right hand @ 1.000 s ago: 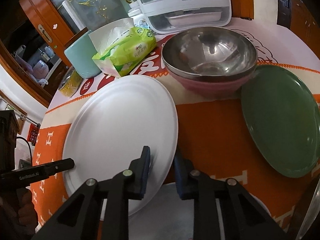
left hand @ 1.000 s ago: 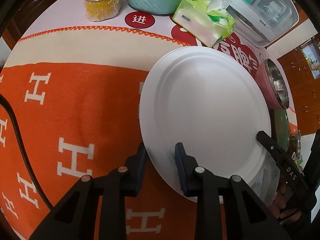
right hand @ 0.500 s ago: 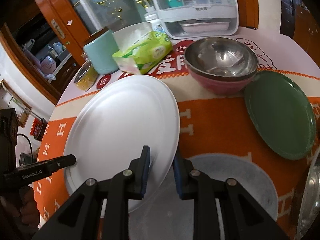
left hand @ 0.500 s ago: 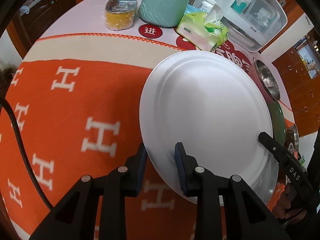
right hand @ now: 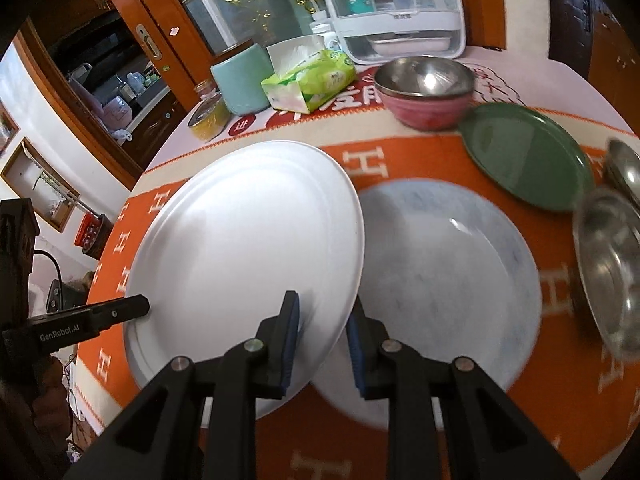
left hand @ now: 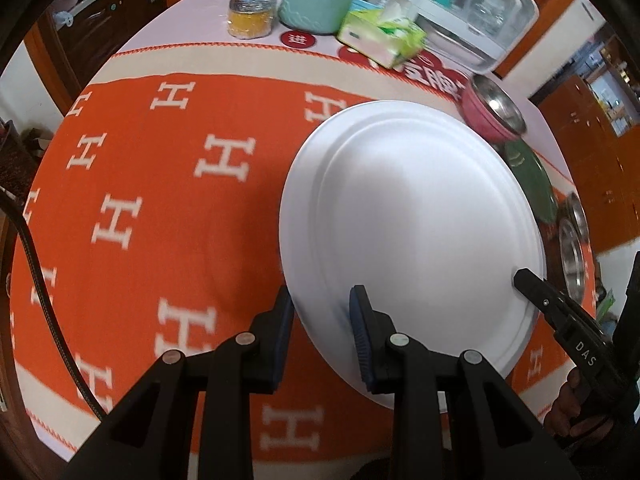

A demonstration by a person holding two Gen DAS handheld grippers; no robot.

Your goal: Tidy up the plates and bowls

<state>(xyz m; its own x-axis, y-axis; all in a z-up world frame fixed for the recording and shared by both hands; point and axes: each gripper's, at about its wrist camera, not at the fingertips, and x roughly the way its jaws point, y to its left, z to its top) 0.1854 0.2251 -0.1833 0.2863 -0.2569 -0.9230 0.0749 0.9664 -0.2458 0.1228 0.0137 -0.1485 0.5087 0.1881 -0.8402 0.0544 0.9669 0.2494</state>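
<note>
White and broad, the white plate (left hand: 416, 232) hangs above the orange cloth (left hand: 168, 208) of the table (left hand: 192, 20), carried by both tools at once: the left hand-held gripper (left hand: 322, 316) is clenched on its near-left rim, one pad under and one over the edge, and the right hand-held gripper (right hand: 322, 320) grasps the opposite rim in the same way, so the plate spans the gap between the two. From the right wrist view the plate sits ahead and to the left of that gripper, tilted, its right edge overlapping a grey marbled plate (right hand: 448, 264) that lies flat on the cloth directly ahead and slightly right. That overlap is what the coming move turns on: judging by the task, the white plate is probably meant to go either onto the grey one or clear of it, and the grey plate lies nearer the right hand than the left. Farther ahead of the right gripper stand a steel bowl (right hand: 424, 76) nested in a pink bowl (right hand: 428, 112), with a green plate (right hand: 524, 156) to their right and more steel bowls (right hand: 612, 256) at the far right edge. The plate is round, so no long axis matters; keeping both grips level does, or it could tip.
</note>
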